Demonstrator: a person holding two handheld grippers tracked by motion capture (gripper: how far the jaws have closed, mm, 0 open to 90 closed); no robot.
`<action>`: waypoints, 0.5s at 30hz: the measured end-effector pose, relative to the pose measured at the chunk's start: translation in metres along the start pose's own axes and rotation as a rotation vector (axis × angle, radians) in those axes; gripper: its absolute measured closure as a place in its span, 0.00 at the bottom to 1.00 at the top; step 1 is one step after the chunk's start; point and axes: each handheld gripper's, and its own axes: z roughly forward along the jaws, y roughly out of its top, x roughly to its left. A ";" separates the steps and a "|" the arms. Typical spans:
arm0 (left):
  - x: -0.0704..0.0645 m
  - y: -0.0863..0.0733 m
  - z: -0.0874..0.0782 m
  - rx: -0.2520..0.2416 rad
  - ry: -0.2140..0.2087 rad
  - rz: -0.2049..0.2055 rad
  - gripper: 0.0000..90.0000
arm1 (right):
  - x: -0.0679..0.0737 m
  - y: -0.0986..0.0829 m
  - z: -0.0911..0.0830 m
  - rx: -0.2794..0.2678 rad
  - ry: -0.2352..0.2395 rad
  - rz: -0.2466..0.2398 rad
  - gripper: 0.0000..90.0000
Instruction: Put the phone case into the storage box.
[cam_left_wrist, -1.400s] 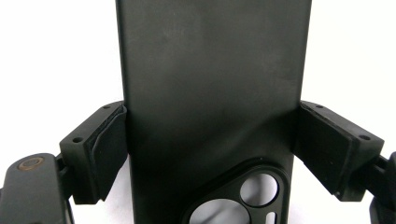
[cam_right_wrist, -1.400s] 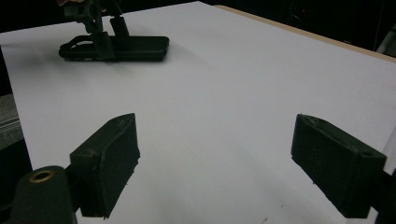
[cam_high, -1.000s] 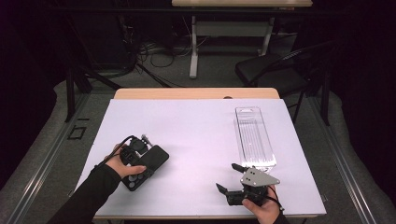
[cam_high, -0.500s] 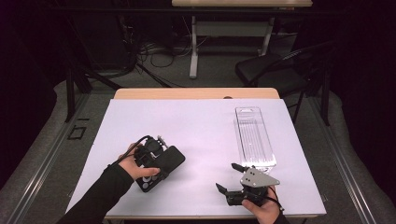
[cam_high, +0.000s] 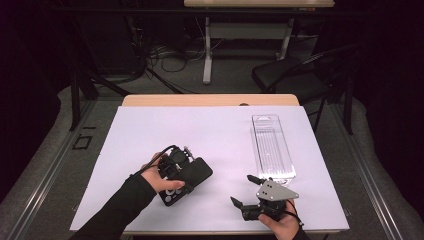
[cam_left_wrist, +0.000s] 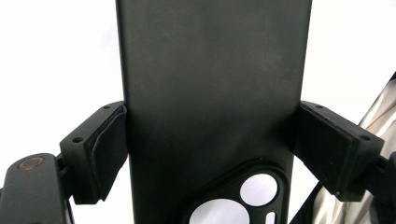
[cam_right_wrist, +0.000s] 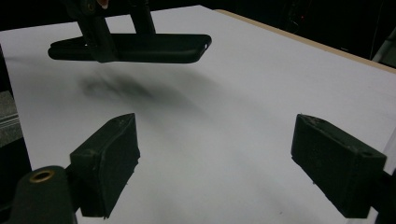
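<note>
A black phone case (cam_high: 196, 173) with a camera cutout is held across its width by my left gripper (cam_high: 181, 172), which is shut on it. In the left gripper view the case (cam_left_wrist: 210, 84) runs up between the two pads (cam_left_wrist: 106, 149), cutout end nearest the camera. The right gripper view shows the case (cam_right_wrist: 149, 47) hanging level above the white table, with a soft shadow under it. My right gripper (cam_high: 241, 189) rests near the table's front edge, open, with nothing between its jaws (cam_right_wrist: 219, 163).
A clear plastic tray (cam_high: 272, 145) lies lengthwise on the right side of the white sheet (cam_high: 200, 125), just beyond the right gripper. A dark chair (cam_high: 300, 75) and a second table's legs stand behind the table's far edge.
My left gripper has carried the phone case to the right, toward the table's middle. The right gripper has stayed where it was.
</note>
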 end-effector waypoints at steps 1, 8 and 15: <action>-0.004 0.004 0.001 0.002 -0.002 0.014 0.16 | 0.000 0.000 0.000 0.002 0.000 -0.001 0.16; -0.010 0.013 0.002 0.012 -0.007 0.038 0.16 | 0.000 0.001 0.000 -0.001 0.001 -0.003 0.16; -0.012 0.016 0.002 0.014 -0.012 0.043 0.16 | 0.000 0.002 0.000 0.000 0.003 -0.009 0.16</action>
